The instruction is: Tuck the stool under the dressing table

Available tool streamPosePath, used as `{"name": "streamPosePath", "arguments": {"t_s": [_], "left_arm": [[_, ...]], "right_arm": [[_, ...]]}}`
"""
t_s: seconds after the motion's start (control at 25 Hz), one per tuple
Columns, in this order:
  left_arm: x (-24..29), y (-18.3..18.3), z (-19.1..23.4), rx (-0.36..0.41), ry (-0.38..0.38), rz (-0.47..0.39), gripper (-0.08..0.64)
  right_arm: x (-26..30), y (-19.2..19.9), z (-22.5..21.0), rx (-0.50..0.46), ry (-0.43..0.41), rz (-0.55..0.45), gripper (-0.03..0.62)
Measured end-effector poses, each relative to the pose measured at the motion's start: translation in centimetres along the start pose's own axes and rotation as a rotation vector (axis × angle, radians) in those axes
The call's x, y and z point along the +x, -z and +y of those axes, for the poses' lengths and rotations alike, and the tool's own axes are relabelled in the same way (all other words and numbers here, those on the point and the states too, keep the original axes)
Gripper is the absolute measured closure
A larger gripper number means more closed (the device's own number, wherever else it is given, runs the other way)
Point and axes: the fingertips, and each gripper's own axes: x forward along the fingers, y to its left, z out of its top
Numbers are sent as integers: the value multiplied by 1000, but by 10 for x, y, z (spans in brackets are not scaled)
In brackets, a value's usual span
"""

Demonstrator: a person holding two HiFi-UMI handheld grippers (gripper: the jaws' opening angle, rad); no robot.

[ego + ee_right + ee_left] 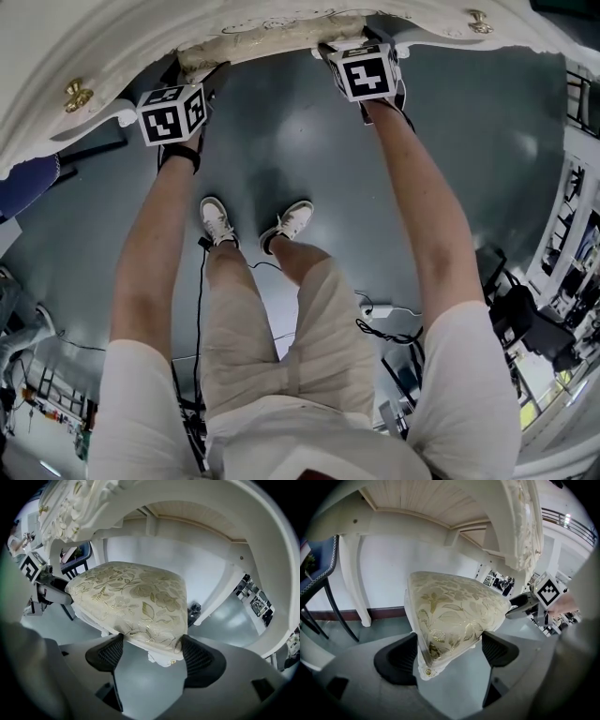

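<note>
The stool (pixel 450 611) has a cream cushion with a gold flower pattern and stands under the white dressing table (pixel 56 56). From the head view only its near edge (pixel 272 36) shows below the table's rim. My left gripper (pixel 447 656) is shut on the cushion's near left corner, with both black pads against it. My right gripper (pixel 152 656) is shut on the other near corner (pixel 161 644). Each gripper shows in the other's view, the right gripper (pixel 525 605) and the left gripper (pixel 51 590) at the cushion's sides. The marker cubes (pixel 173 114) (pixel 367 70) sit just below the table's edge.
White table legs (pixel 354 583) (pixel 225 597) stand on either side of the stool. A dark blue chair (pixel 314 573) is to the left. Brass knobs (pixel 77 94) (pixel 480 21) stick out of the table's front. The person's shoes (pixel 217 220) and cables (pixel 384 328) are on the grey floor behind.
</note>
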Motion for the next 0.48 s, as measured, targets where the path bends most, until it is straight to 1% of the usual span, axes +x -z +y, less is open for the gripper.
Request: {"name": "streamPosePath", "arguments": {"t_s": [0.16, 0.24, 0.28, 0.32, 0.4, 0.44, 0.48], "left_arm": [[2, 1, -1, -1, 18, 11, 115], [-1, 0, 0, -4, 26, 7, 114], [-4, 0, 0, 7, 29, -3, 115], [-9, 0, 0, 34, 27, -17, 119], [-23, 3, 1, 108, 11, -43, 193], [-33, 6, -1, 130, 9, -53, 193], [-44, 10, -5, 137, 14, -62, 197]], "right_arm": [[-2, 3, -2, 8, 19, -2, 204], [-8, -3, -2, -21, 57, -21, 206], [-14, -6, 1, -49, 76, -39, 206], [-20, -9, 4, -78, 91, -56, 209], [-32, -13, 12, -124, 98, -79, 210], [-38, -14, 16, -137, 98, -82, 210], [-45, -13, 19, -142, 98, -80, 215]]}}
